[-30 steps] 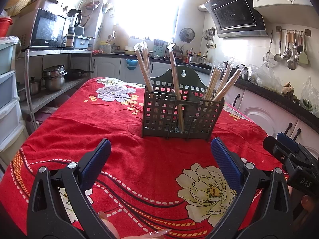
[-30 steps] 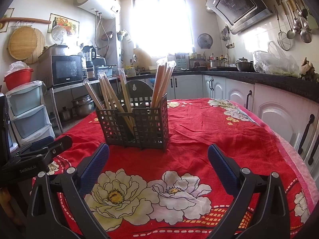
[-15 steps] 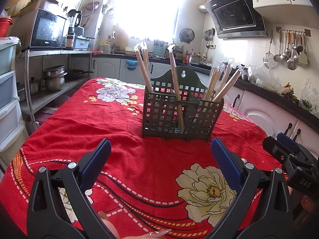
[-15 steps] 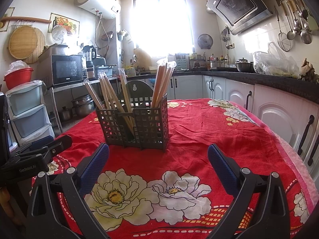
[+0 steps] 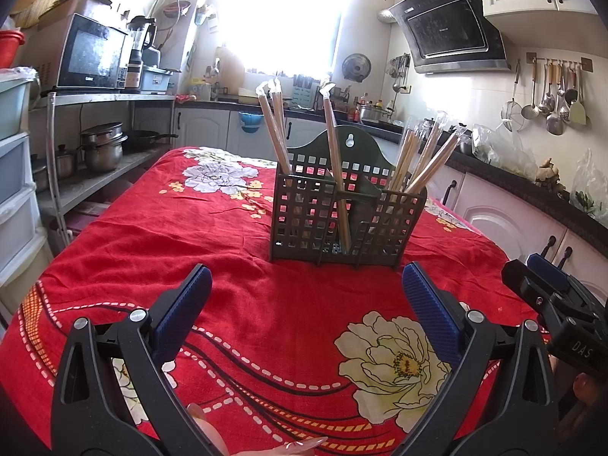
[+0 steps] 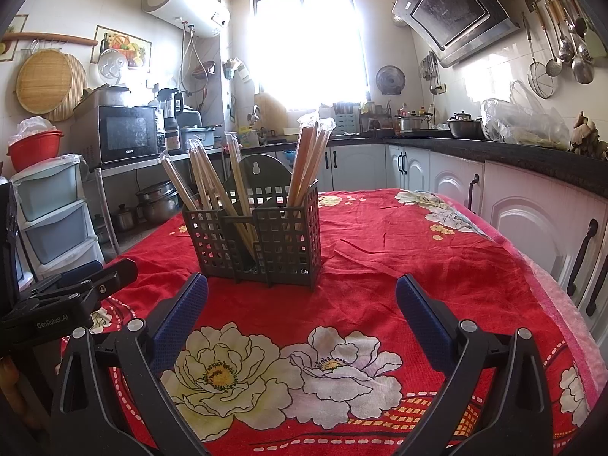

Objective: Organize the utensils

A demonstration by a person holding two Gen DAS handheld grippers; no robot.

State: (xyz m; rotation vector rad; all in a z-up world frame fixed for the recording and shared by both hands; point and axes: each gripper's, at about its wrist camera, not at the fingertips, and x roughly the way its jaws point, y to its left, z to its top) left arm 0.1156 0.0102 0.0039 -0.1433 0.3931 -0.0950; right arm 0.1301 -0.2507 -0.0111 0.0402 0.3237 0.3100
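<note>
A: Left wrist cam: left gripper (image 5: pixel 306 296) spread wide, empty; utensil caddy (image 5: pixel 344 214) with wrapped chopsticks (image 5: pixel 336 159) sits mid-table on the red cloth (image 5: pixel 235 266).

B: Right cam: right gripper (image 6: pixel 302 306) also apart, caddy ahead-left.

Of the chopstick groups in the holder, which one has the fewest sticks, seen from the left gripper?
The single wrapped chopstick in the middle compartment of the holder. It stands alone, whereas the left pair and the right bundle hold several each.
</note>
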